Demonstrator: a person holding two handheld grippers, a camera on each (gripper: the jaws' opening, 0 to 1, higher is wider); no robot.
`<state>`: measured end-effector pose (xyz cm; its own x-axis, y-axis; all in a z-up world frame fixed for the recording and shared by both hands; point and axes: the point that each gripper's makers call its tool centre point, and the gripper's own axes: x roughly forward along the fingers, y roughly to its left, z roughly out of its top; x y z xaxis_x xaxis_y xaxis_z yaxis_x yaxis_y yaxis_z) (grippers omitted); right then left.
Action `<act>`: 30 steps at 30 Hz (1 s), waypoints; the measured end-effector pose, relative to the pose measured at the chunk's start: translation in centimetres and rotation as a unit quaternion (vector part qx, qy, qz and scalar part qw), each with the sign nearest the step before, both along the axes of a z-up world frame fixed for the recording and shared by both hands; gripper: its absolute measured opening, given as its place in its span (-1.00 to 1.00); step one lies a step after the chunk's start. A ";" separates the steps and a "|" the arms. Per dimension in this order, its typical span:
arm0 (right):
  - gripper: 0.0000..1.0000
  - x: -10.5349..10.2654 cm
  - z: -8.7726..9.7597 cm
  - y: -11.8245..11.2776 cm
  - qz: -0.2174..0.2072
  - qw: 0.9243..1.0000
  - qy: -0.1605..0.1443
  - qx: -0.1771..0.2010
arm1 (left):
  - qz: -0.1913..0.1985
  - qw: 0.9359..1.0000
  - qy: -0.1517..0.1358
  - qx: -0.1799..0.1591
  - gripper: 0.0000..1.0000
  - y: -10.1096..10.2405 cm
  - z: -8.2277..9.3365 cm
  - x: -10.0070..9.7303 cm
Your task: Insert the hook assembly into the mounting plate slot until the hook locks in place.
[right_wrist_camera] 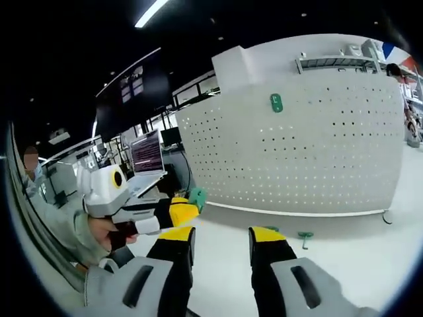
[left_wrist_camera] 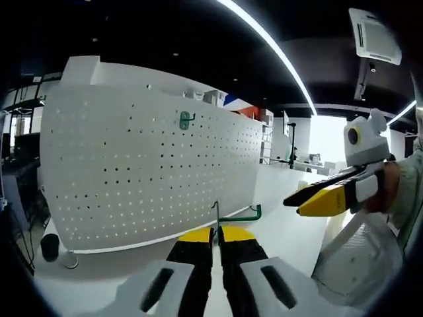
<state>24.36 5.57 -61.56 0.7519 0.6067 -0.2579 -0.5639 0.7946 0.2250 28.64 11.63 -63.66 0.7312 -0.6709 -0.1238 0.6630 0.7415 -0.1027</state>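
Left gripper (left_wrist_camera: 217,232): jaws nearly together, clamped on a green hook assembly (left_wrist_camera: 239,216) whose thin metal stem rises between the yellow tips and whose green arm runs off to one side, curling up at the end. Ahead of it, a white perforated mounting plate (left_wrist_camera: 132,172) standing upright on the white table (left_wrist_camera: 291,228). High on that plate, a second green hook (left_wrist_camera: 186,119) already seated in the holes. Right gripper (right_wrist_camera: 221,234): jaws spread apart, holding nothing, hanging above the table in front of the plate. Near the plate's foot, a small green piece (right_wrist_camera: 305,235) lying on the table. Beyond the plate's edge, an open laptop (right_wrist_camera: 148,157).
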 end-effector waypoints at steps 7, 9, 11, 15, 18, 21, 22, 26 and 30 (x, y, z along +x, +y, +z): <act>-0.43 0.3 1.2 1.5 0.012 1.000 -0.012 0.010 | -0.004 1.000 -0.001 -0.007 -0.94 -0.4 0.1 -0.2; -0.44 0.4 1.5 1.9 0.015 1.000 -0.016 0.013 | -0.006 1.000 -0.002 -0.008 -0.94 -0.5 0.2 -0.3; -0.45 0.5 1.8 2.1 0.017 1.000 -0.019 0.015 | -0.008 1.000 -0.004 -0.009 -0.94 -0.6 0.3 -0.3; -0.47 0.6 2.1 2.4 0.019 0.999 -0.023 0.018 | -0.016 1.000 -0.009 -0.019 -0.94 -1.0 0.8 -0.7; -0.48 0.7 2.3 2.5 0.020 0.999 -0.025 0.021 | -0.022 0.999 -0.016 -0.026 -0.94 -1.3 1.3 -1.0; -0.50 0.7 2.6 2.8 0.021 0.999 -0.027 0.026 | -0.025 0.999 -0.018 -0.039 -0.94 -1.6 1.8 -1.3; -0.51 0.7 2.7 2.8 0.021 0.999 -0.028 0.026 | -0.027 0.999 -0.018 -0.043 -0.94 -1.7 2.0 -1.3; -0.59 0.7 3.0 3.0 0.021 0.999 -0.035 0.026 | -0.036 0.998 -0.023 -0.050 -0.94 -2.3 2.5 -1.7; -0.66 0.8 3.4 2.9 0.016 0.999 -0.044 0.025 | -0.043 0.997 -0.027 -0.060 -0.94 -2.7 3.0 -2.0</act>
